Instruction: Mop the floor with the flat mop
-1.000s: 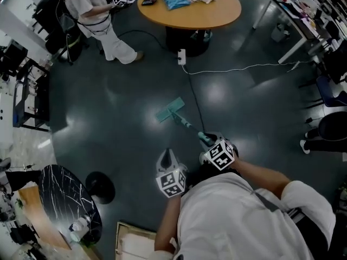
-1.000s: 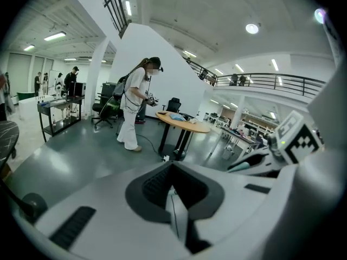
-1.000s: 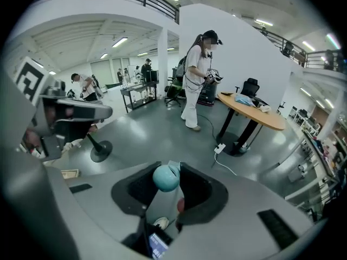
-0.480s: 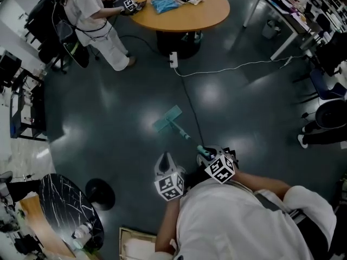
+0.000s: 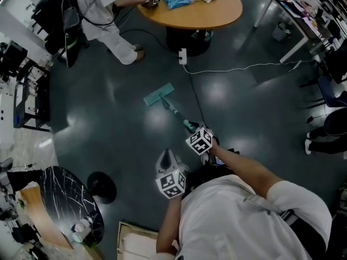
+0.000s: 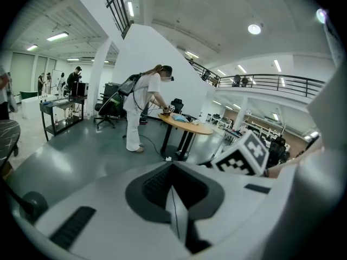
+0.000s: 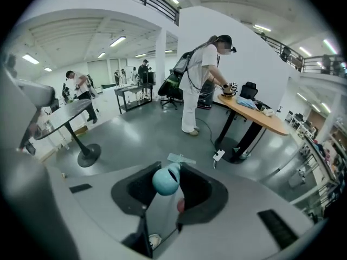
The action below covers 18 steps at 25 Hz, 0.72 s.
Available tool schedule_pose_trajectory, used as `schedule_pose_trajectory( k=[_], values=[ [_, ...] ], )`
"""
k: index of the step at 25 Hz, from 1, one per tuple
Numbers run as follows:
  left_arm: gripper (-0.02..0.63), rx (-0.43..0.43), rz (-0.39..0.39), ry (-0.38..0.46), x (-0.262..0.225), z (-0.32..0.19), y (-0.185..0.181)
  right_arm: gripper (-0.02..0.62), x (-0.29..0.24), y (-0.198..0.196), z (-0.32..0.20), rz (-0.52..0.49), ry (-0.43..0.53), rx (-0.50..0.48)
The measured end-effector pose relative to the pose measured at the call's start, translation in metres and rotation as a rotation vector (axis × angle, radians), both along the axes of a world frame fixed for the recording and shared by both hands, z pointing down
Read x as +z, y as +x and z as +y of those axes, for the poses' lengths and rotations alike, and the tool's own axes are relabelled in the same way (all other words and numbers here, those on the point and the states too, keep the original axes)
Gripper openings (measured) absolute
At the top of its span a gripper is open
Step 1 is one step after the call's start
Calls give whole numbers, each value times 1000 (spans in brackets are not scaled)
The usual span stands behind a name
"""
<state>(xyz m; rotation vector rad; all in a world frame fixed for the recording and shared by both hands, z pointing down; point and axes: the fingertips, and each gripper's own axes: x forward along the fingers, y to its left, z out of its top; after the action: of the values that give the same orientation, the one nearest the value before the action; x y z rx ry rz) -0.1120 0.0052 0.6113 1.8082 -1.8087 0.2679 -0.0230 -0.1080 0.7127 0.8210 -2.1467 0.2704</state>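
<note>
Mop (image 5: 159, 95) — the only one — sits farther out on the floor (image 5: 108, 123) than a second ago, nearer the round surface (image 5: 217, 16). Two tools: right tool (image 5: 194, 133) clamps its handle end; left tool (image 5: 167, 157) is closed on nothing.

Head-view tally.
- Teal flat mop (image 5: 159, 95): 1, floor at 11 o'clock.
- Grey two-jaw grippers: 2, i.e. left gripper (image 5: 167, 155) and right gripper (image 5: 192, 129).
- Round tables: 2, i.e. orange wooden table (image 5: 217, 15) at 12 o'clock and black white-veined table (image 5: 59, 188) at 8 o'clock.
- White power strip (image 5: 182, 56): 1.
- Black disc floor base (image 5: 102, 187): 1.
- Standing person in white clothing (image 5: 103, 10): 1, at 11 o'clock.
</note>
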Motion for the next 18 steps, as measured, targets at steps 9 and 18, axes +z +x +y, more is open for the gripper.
schedule_pose_trajectory(
  k=[9,18],
  values=[
    [5,-44,-3,-12,4,3,-18,114,57,-49,-70,90,-19,11],
    [6,-54,-13,7,4,8,-28,112,5,-32,-38,55,-1,-37]
  ],
)
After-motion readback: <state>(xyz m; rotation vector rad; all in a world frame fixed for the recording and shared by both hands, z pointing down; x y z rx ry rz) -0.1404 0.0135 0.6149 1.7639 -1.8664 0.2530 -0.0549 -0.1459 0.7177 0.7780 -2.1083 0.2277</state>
